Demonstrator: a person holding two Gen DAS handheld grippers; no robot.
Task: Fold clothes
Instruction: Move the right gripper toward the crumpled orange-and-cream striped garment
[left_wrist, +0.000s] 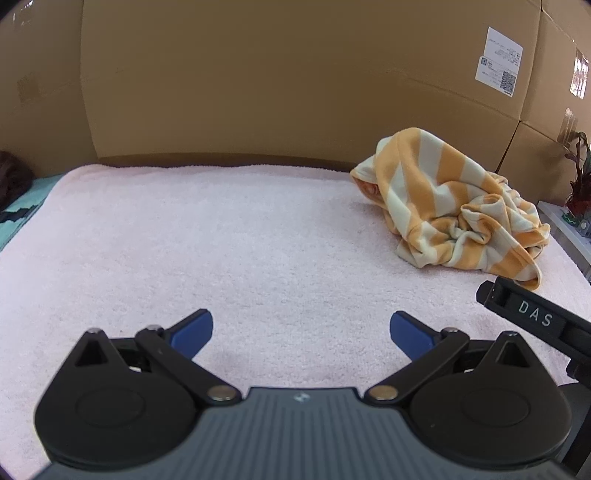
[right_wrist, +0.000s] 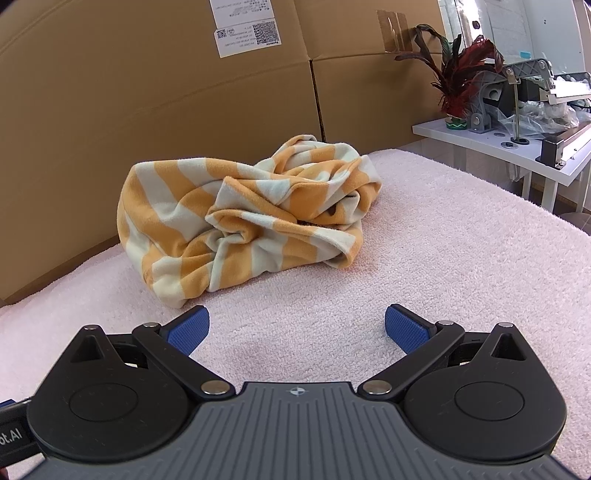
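Tongs (left_wrist: 301, 330) (right_wrist: 297, 326) agape above towel (left_wrist: 221, 240)

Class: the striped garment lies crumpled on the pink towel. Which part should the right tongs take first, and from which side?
Probably the loose hem loop at the garment's near right corner, approached from the front. It juts clear of the bundle and lies flat on the towel, so the open right tongs could pinch one edge.

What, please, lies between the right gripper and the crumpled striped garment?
Only bare pink towel separates the right gripper from the striped garment, seen in the right wrist view.
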